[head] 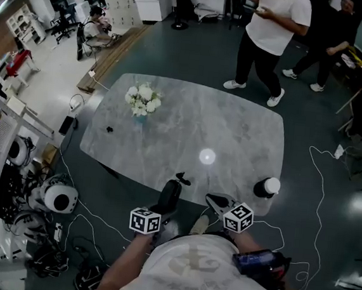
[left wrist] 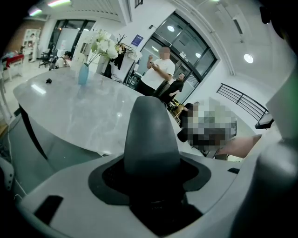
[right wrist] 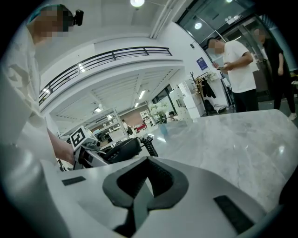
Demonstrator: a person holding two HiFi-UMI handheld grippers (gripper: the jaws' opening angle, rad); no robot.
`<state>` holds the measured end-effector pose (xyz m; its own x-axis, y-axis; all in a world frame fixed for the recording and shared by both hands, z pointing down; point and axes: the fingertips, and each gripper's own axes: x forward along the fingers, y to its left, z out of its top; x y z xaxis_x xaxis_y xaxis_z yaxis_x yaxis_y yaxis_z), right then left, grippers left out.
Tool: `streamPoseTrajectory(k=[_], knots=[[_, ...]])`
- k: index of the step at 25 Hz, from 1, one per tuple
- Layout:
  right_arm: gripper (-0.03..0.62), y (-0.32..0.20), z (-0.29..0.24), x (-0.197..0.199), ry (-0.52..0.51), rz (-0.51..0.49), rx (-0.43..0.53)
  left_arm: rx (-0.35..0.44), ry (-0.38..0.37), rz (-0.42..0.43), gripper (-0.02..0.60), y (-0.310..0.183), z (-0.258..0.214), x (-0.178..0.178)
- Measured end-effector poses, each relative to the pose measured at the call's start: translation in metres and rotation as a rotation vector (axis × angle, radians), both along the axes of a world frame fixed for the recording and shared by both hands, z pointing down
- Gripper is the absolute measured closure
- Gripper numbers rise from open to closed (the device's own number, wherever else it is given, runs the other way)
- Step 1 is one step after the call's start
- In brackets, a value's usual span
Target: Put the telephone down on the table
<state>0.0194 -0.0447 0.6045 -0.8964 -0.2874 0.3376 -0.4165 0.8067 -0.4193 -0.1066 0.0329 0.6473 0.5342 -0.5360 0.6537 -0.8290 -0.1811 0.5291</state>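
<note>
Telephone (head: 169, 198): black, lower centre of the head view, right at the near edge of the grey marble surface (head: 233, 133). It's held in the air, not set down. The coiled cord (head: 183, 178) pokes out of its far end, over the surface's edge.

Left gripper (head: 160, 210): clamped on the telephone. In its own view we see the dark rounded body filling the gap between the jaws. The right gripper view confirms it from the side, middle left of frame: telephone across the jaws, marker cube behind.

Right gripper (head: 215, 202): just right of the telephone in the head view, apart from it. Its jaws are together and we see nothing between them.

On the surface:
- a vase of white flowers (head: 142, 101) toward the upper left
- a small black item (head: 109, 129) near the left edge; we can't tell what it is
- a black bottle with a white cap (head: 267, 187) at the near right corner

Beyond the far edge, top right of the head view, a person in a white shirt (head: 268, 35) is standing. Cables (head: 315, 205) run across the floor on the right.
</note>
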Motion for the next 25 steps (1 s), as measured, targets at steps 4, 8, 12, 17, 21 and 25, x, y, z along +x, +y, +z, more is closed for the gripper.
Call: streamPoseTrajectory(k=[4, 8, 12, 17, 21, 25], knots=[[0.579, -0.01, -0.002, -0.01, -0.004, -0.016, -0.004, -0.008, -0.013, -0.017, 0.304, -0.011, -0.003, -0.01], [0.579, -0.02, -0.002, -0.018, -0.014, -0.031, -0.006, -0.021, -0.026, -0.029, 0.304, -0.019, -0.001, -0.017], [0.579, -0.029, -0.001, -0.015, -0.021, -0.04, -0.014, -0.033, -0.037, -0.032, 0.304, -0.031, 0.001, -0.016], [0.579, -0.035, 0.005, -0.011, -0.016, -0.034, -0.038, -0.047, -0.042, -0.028, 0.304, -0.041, 0.001, -0.016], [0.579, -0.038, 0.007, -0.009, -0.007, -0.007, -0.053, -0.053, -0.035, -0.006, 0.304, -0.048, 0.004, -0.015], [0.579, -0.054, 0.009, -0.01, -0.001, -0.002, -0.056, -0.058, -0.042, 0.005, 0.304, -0.065, 0.007, -0.019]])
